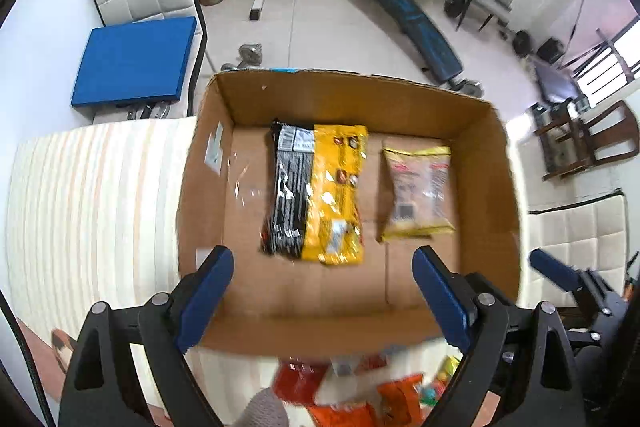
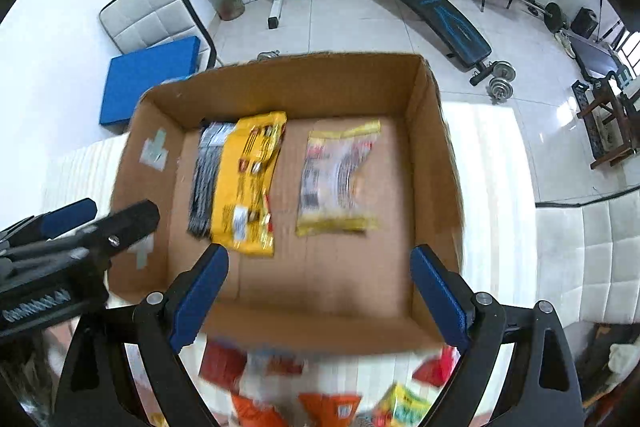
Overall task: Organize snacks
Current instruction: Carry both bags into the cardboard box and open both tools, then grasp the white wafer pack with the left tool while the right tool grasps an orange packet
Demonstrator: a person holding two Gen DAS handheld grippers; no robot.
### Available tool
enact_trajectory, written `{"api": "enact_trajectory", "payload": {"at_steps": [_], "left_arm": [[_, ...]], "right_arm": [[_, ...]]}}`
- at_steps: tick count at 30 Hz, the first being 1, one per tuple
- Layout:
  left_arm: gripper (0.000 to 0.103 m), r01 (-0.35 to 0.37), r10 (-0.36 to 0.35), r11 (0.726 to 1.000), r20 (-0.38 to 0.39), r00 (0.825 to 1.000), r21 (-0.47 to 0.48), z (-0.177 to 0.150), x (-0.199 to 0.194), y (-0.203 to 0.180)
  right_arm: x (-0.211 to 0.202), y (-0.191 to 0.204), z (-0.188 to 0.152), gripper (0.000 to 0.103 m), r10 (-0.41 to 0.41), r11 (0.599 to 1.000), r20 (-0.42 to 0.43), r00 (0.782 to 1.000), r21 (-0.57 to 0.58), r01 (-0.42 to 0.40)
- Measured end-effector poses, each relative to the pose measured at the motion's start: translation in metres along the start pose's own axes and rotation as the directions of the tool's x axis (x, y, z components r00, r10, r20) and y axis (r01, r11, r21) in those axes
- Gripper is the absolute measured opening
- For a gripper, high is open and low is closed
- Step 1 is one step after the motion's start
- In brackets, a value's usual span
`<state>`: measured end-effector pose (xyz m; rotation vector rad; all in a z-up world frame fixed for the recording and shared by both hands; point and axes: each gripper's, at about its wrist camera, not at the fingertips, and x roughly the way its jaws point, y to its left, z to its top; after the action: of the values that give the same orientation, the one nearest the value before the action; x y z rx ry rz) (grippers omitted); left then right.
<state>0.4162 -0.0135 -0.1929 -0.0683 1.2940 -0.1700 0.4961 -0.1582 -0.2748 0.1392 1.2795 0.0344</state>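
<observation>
An open cardboard box [image 1: 492, 187] [image 2: 436, 163] stands on a striped cloth. Inside lie a black snack pack [image 1: 286, 191] [image 2: 208, 179], a yellow pack [image 1: 336, 195] [image 2: 248, 183] overlapping it, and a clear pack with yellow edges [image 1: 418, 187] [image 2: 338, 179]. My left gripper [image 1: 324, 291] is open and empty above the box's near edge. My right gripper [image 2: 320, 287] is open and empty above the near edge too. Loose red and orange snack packs [image 1: 348, 395] [image 2: 304, 391] lie on the cloth in front of the box, blurred.
The striped cloth [image 1: 88, 211] covers the table left of the box. The right gripper shows at the right edge of the left wrist view [image 1: 568, 279]; the left gripper [image 2: 68, 239] shows at the left of the right wrist view. White chairs, a blue pad [image 1: 132, 63] and gym gear stand behind.
</observation>
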Motion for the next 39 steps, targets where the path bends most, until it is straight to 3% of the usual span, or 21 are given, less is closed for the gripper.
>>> {"api": "enact_trajectory", "payload": {"at_steps": [5,10,13,17,24,25,26,28,33,36,39], "left_arm": [[0.092,-0.047,0.046,0.998,0.014,0.999,0.050,-0.067,-0.023,-0.003],[0.092,-0.114,0.122,0.989,-0.086,0.989,0.100,-0.151,-0.006,0.008],[0.092,-0.083,0.121,0.983,-0.236,0.964,0.165,-0.209,0.031,0.012],[0.092,-0.043,0.120,0.974,-0.348,0.930,0.222,-0.263,0.066,0.010],[0.089,-0.078,0.238,0.921,-0.393,0.888,0.382,-0.298,0.121,-0.010],[0.082,-0.070,0.228,0.927,-0.407,0.884,0.368,-0.299,0.126,-0.011],[0.066,-0.061,0.212,0.938,-0.424,0.881,0.343,-0.298,0.130,-0.010],[0.066,-0.074,0.198,0.957,-0.442,0.875,0.282,-0.294,0.133,-0.005],[0.065,-0.131,0.161,0.986,-0.439,0.884,0.099,-0.281,0.130,0.024],[0.065,-0.126,0.092,0.991,-0.457,0.884,-0.044,-0.276,0.132,0.049],[0.066,-0.105,0.054,0.991,-0.457,0.888,-0.088,-0.276,0.133,0.059]], "right_arm": [[-0.024,-0.015,-0.061,0.094,0.069,0.997,-0.063,0.996,0.033,-0.067],[-0.015,-0.036,-0.139,0.094,0.109,0.993,-0.188,0.976,0.071,-0.097],[0.004,-0.044,-0.181,0.095,0.161,0.983,-0.273,0.949,0.131,-0.129],[0.027,-0.059,-0.216,0.095,0.187,0.973,-0.326,0.927,0.194,-0.128],[0.058,-0.070,-0.225,0.093,0.183,0.968,-0.353,0.917,0.227,-0.105],[0.063,-0.071,-0.224,0.090,0.184,0.967,-0.350,0.919,0.233,-0.105],[0.067,-0.072,-0.222,0.088,0.183,0.967,-0.344,0.921,0.233,-0.105],[0.077,-0.071,-0.219,0.076,0.171,0.969,-0.345,0.923,0.229,-0.095],[0.104,-0.067,-0.220,0.065,0.159,0.973,-0.401,0.902,0.220,-0.074],[0.106,-0.061,-0.223,0.043,0.110,0.985,-0.411,0.905,0.164,-0.045],[0.105,-0.062,-0.233,0.042,0.098,0.987,-0.445,0.890,0.158,-0.030]]}}
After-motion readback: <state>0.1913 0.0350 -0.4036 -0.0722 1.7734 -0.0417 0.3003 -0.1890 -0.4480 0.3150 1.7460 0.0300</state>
